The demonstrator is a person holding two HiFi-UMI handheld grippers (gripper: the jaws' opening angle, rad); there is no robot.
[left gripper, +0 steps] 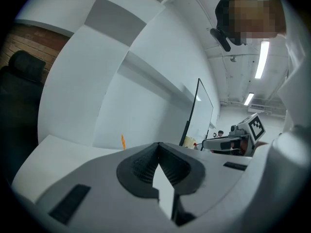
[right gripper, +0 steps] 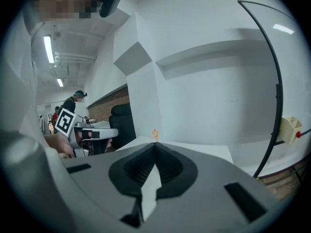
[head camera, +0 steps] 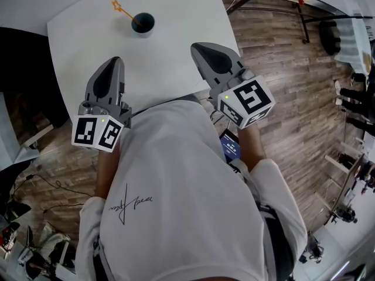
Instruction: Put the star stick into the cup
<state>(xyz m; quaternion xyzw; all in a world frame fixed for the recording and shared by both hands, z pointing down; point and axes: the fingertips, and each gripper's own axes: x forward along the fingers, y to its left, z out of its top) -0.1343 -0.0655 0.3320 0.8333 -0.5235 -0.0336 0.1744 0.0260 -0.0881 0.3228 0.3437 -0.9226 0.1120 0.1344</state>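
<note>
Head view: white table (head camera: 176, 16) fills the upper middle of the frame. Dark cup (head camera: 143, 23) sits in the upper left part of the tabletop. Orange star stick (head camera: 124, 10) has its lower end in the cup's mouth and leans toward the upper left, star end sticking out past the rim.

Left gripper (head camera: 115, 60) is at centre left, over the near table edge, tip pointing up-frame toward the cup and well short of it. In the left gripper view (left gripper: 158, 144) its jaws are together, ribbed pads meeting at the tip, nothing between them. The stick's orange top (left gripper: 123, 141) just shows above the left jaw, far off on the table.

Right gripper (head camera: 196, 47) is right of centre, also over the near edge, tip pointing up and left. In the right gripper view (right gripper: 155, 144) the jaws are likewise closed on nothing. The star (right gripper: 155, 134) peeks out directly above the jaw tips, in the distance.

Each gripper view catches the other gripper off to the side with its marker cube: right one at (left gripper: 243, 132), left one at (right gripper: 82, 130).

Person's white shirt (head camera: 181, 192) fills the lower middle of the head view, with wood floor (head camera: 281, 51) on the right. A black chair (right gripper: 121, 123) stands behind the table, left of centre in the right gripper view.
</note>
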